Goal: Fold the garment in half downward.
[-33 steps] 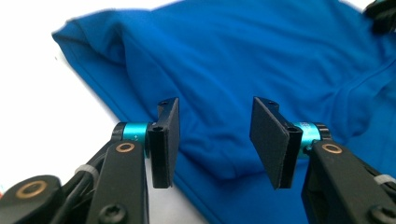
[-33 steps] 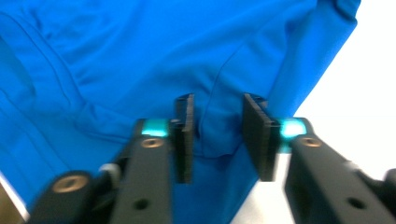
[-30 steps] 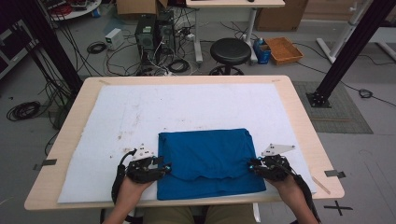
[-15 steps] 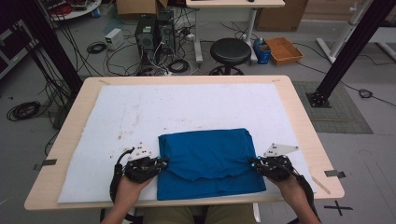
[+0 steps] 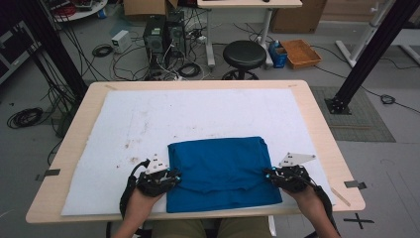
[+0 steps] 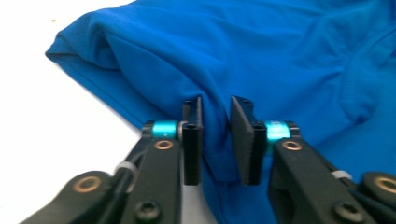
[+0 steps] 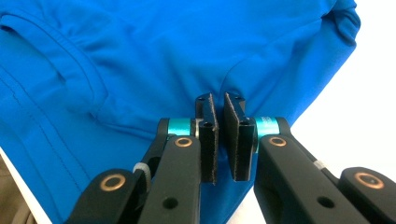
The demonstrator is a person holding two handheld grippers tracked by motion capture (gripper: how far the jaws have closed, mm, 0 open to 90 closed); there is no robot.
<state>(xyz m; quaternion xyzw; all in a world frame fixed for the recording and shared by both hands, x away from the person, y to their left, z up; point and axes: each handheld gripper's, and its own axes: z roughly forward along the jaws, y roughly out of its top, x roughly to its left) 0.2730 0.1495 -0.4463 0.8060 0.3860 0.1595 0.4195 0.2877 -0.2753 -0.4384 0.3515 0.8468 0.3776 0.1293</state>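
A blue folded cloth point(image 5: 223, 171) lies flat on the white mat near the table's front edge. My left gripper point(image 5: 173, 177) is at its left edge and my right gripper point(image 5: 270, 174) at its right edge. In the left gripper view a fold of the cloth point(image 6: 261, 56) sits between the jaws of the left gripper point(image 6: 216, 116). Those jaws have just been opening and stand a little apart. In the right gripper view the right gripper point(image 7: 219, 105) pinches the cloth's point(image 7: 154, 51) edge, with its pads nearly together.
The white mat point(image 5: 198, 114) covers most of the wooden table point(image 5: 317, 124), with brown stains at its left. Behind the table are a black stool point(image 5: 243, 53), computer cases, cables and an orange tray on the floor. Black frame posts rise at both sides.
Both hands stay at the cloth's side edges, the left shifting only slightly. The cloth lies as it did.
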